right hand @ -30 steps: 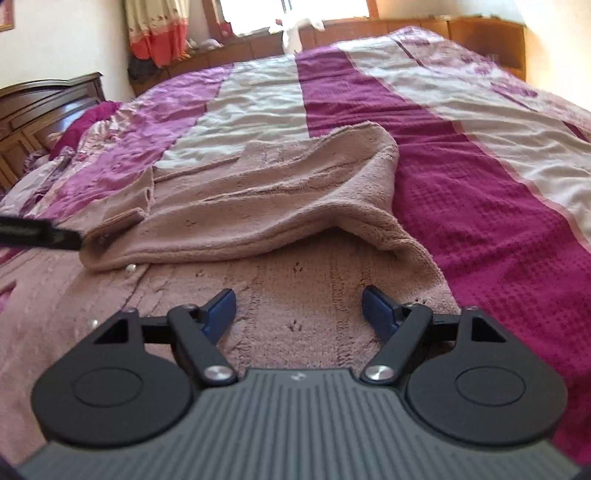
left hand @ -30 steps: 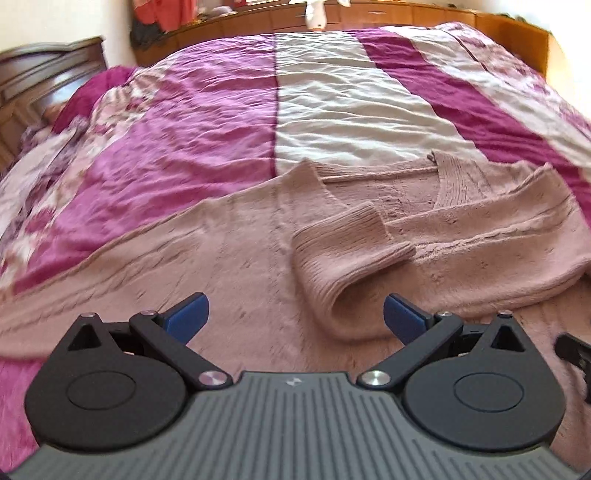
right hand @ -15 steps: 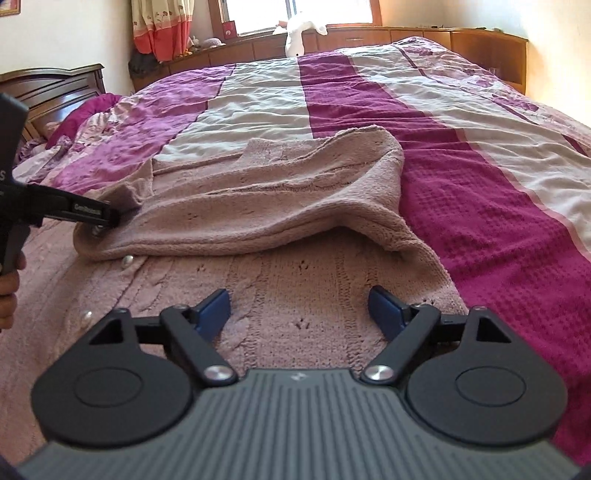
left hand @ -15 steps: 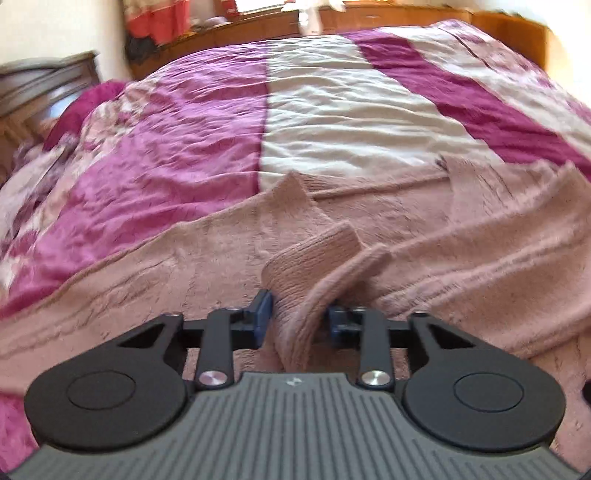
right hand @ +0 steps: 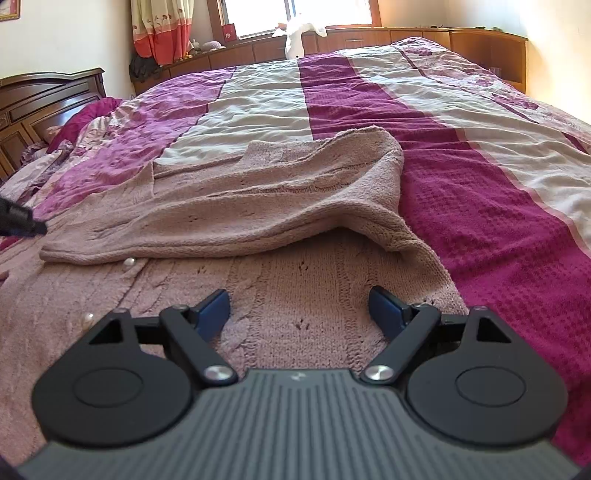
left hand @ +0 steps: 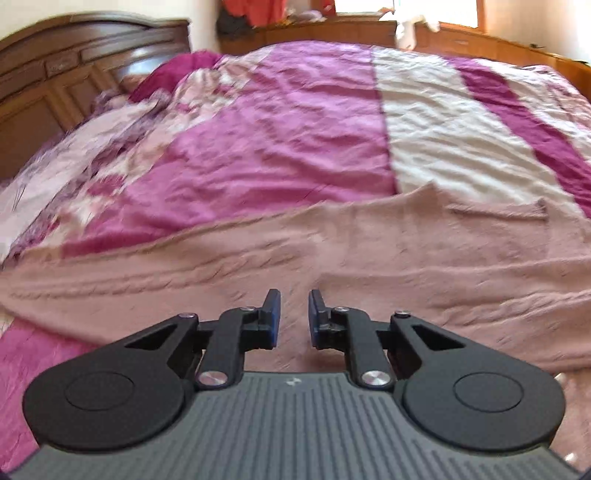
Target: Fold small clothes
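Now, cardigan [right hand: 258,206]: spread on the near bedspread [right hand: 480,192] — right sleeve folded across.
Left gripper [left hand: 294,314]: narrow gap, nothing between — blurred.
Right gripper [right hand: 299,310]: wide apart above knit.

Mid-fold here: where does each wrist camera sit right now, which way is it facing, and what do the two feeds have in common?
Left wrist: rides the left gripper, low over the pink cardigan, facing the headboard; blurred; its own fingers nearly together, nothing visibly between them.
Right wrist: rides the right gripper, low over the cardigan's folded sleeve and pearl buttons, facing the window; its fingers wide apart; the left gripper's tip shows at the left edge.
Shared: the cardigan, striped bedspread, headboard.
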`<state>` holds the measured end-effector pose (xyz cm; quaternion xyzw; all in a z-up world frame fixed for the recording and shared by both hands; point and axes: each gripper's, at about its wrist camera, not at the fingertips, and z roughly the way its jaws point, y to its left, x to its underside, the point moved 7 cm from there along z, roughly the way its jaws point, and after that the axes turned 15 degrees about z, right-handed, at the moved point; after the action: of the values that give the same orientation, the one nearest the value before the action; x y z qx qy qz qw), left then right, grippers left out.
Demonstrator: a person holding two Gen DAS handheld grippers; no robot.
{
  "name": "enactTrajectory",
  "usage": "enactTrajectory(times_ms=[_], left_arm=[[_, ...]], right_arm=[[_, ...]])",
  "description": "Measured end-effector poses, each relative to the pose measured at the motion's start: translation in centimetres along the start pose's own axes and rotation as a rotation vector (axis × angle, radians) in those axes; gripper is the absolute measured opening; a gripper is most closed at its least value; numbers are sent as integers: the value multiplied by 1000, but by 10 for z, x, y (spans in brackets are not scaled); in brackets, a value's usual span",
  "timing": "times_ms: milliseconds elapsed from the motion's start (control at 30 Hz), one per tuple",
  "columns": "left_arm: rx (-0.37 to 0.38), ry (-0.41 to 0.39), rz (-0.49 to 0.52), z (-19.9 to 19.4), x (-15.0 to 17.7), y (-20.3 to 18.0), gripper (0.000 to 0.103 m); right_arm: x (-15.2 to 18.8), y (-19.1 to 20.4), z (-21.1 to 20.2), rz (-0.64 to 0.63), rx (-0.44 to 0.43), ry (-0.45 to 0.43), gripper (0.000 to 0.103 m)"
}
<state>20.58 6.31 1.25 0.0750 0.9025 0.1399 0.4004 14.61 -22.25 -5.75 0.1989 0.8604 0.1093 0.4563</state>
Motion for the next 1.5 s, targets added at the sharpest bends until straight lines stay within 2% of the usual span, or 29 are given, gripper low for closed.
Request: enactTrajectory(times_ms=[100,200,300,467,533,567,633,867,967,1100,1167,1200,1233,1267,1300,1400,1500], left_arm=[[35,33,-40,4,15,13,19],[97,31,-106,4,22,23,20],[166,24,-145,5,21,25,34],[213,-11,-163,11,7,17,37],[248,-16,-183,16,2,12,50],[263,-17,-195,18,1,10,53],[291,-22,-207,21,-2,6,59],[392,-65,-281,18,-4,2,66],[392,-54,-296,21,-1,1,73],[373,-8,-271,35,4,-7,74],[419,-18,-261,40,3,-15,70],[432,-35,-261,42,1,-18,45],[431,-31,-257,43,0,-19,10],[442,-29,-266,43,-1,-19,10],[431,-61,-282,38,-4,-16,10],[303,-159,-230,15,-13,-3,10],[222,-143,-187,16,-8,4,10]], right_arm=[[0,0,0,1,-1,1,84],[-1,0,-2,9,-5,10,84],[-7,-1,-8,39,-19,33,84],[-26,-15,-28,181,-108,33,84],[-37,-24,-34,236,-134,28,84],[-43,-28,-35,255,-141,24,84],[-56,-37,-36,279,-146,11,84],[-82,-61,-23,297,-100,-14,84],[-80,-63,-19,275,-97,-1,84],[-80,-61,-11,228,-89,7,84],[-83,-62,-6,220,-80,7,84],[-84,-63,-4,216,-71,5,84],[-87,-65,-1,213,-60,4,84],[-89,-66,3,209,-49,4,84],[-92,-67,7,205,-42,3,84],[-104,-70,19,179,-20,-5,84],[-119,-74,34,180,-8,-19,84]])
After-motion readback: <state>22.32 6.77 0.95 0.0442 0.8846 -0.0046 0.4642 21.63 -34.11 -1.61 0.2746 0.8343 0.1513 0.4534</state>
